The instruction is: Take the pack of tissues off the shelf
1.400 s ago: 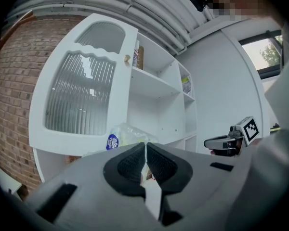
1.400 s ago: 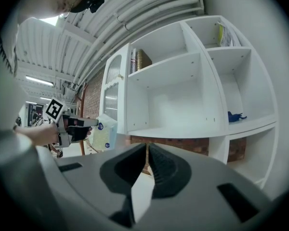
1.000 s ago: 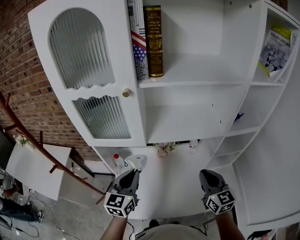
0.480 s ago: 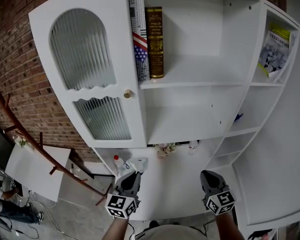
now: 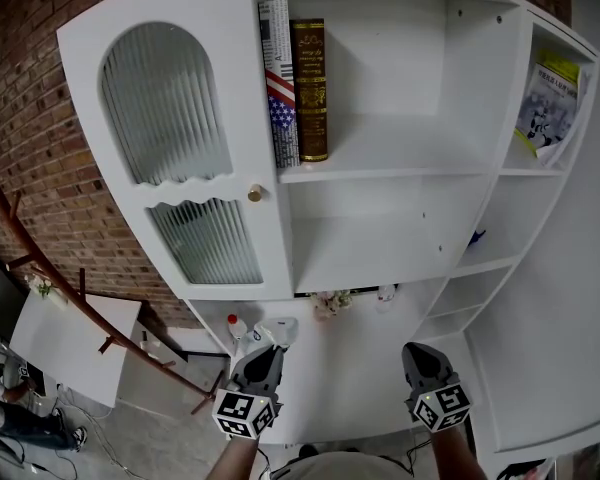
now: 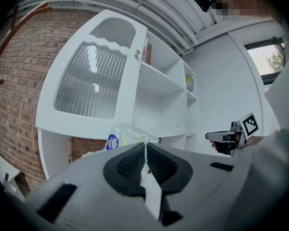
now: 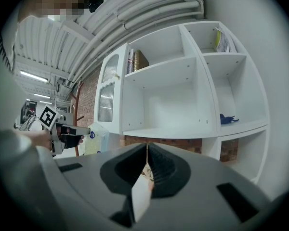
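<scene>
- Your left gripper [image 5: 265, 351]: jaws clamped on the pack of tissues [image 5: 271, 330], pinching the edge of its clear wrapper. The pack juts out past the jaw tips.
- Pack of tissues: off the shelves, held in front of the white shelf unit [image 5: 380, 171], below its ribbed-glass door [image 5: 165, 98].
- Your right gripper [image 5: 421, 354]: jaws pressed together with nothing between them, well apart from the left.
- Upper shelf: two upright books [image 5: 308, 88], side by side at its left end.
- Top right compartment: a magazine [image 5: 550, 93], leaning.
- Lower right compartment: a small blue object [image 7: 227, 119].
- Left of the unit: brick wall [image 5: 30, 118].
</scene>
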Motion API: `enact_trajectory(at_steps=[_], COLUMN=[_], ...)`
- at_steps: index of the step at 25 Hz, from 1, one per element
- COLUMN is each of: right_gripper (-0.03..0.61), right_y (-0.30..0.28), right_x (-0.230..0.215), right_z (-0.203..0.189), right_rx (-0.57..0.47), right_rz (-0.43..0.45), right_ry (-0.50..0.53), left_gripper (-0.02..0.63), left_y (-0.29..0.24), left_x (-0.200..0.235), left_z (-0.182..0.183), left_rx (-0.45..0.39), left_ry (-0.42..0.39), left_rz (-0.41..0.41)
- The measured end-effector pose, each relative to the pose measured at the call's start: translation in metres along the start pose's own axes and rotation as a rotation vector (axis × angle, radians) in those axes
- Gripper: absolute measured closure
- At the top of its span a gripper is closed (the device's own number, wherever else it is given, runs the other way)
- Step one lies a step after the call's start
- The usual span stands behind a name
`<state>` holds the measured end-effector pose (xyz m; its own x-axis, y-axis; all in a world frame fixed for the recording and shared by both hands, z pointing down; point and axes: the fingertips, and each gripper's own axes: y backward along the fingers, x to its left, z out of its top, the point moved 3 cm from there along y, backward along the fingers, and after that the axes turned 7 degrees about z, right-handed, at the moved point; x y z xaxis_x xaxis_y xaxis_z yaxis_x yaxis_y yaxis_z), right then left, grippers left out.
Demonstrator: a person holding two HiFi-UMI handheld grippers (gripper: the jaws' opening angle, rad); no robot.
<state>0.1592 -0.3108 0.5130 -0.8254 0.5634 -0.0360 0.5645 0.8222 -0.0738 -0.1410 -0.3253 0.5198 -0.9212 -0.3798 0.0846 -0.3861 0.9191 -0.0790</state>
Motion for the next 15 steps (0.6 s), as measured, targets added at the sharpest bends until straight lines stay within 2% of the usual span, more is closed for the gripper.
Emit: enact_trajectory(at_steps=[15], right_gripper=[0.545], right_y=[-0.0051], right_x=[0.0003], right_z=[-0.0002], right_rx=[0.001], right_rz=[0.011], right_ry=[-0.002], left_gripper=[0.583], left_y=[-0.0015], left_x=[0.0015], left_z=[0.0006], left_rx=[-0.001], left_ry=[0.002], left_rz=[0.005])
